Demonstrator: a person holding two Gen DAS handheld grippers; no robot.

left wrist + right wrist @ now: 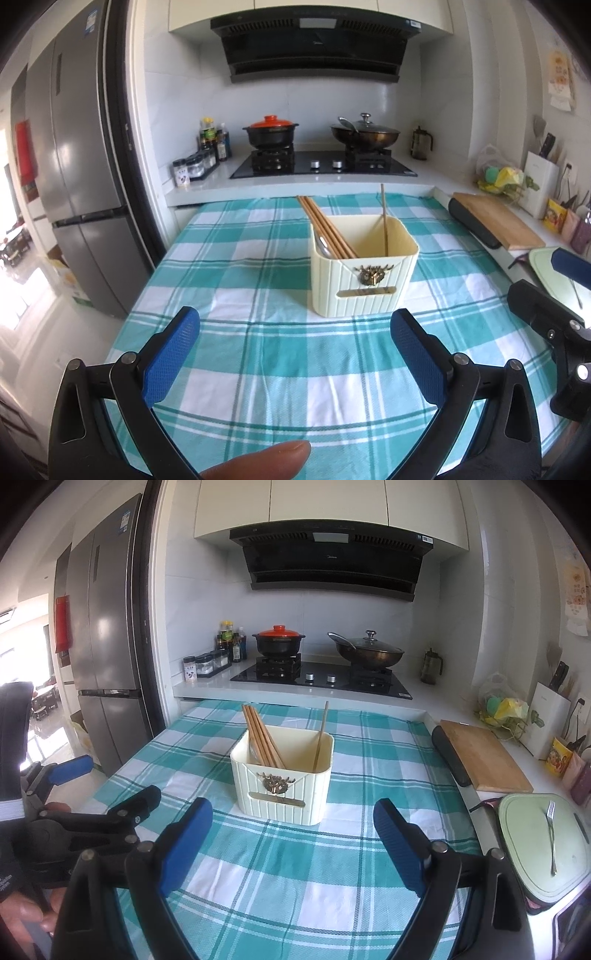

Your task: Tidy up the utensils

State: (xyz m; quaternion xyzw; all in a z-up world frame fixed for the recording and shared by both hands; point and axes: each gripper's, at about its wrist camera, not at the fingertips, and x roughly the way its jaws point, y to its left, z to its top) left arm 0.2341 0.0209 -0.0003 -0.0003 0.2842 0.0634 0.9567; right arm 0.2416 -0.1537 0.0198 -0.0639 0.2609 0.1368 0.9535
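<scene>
Both tools (295,350) (291,836) spread empty, cream ribbed holder (282,779), chopsticks (263,738) leaning inside

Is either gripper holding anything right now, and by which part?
Nothing is held. The left gripper and right gripper are both open, with only tablecloth between the fingers.

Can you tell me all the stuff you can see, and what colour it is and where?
tablecloth: one, teal and white checks, on the table
holder: one, cream, middle of the tablecloth
chopsticks: a bundle on the holder's left, one alone on its right, brown
fork: one, silver, on the pale green lid at right
cutting board: one, wooden, right counter
pot: one, black with red lid, on the stove
wok: one, dark, glass lid, on the stove
left gripper: jaws open, empty
right gripper: jaws open, empty
</scene>
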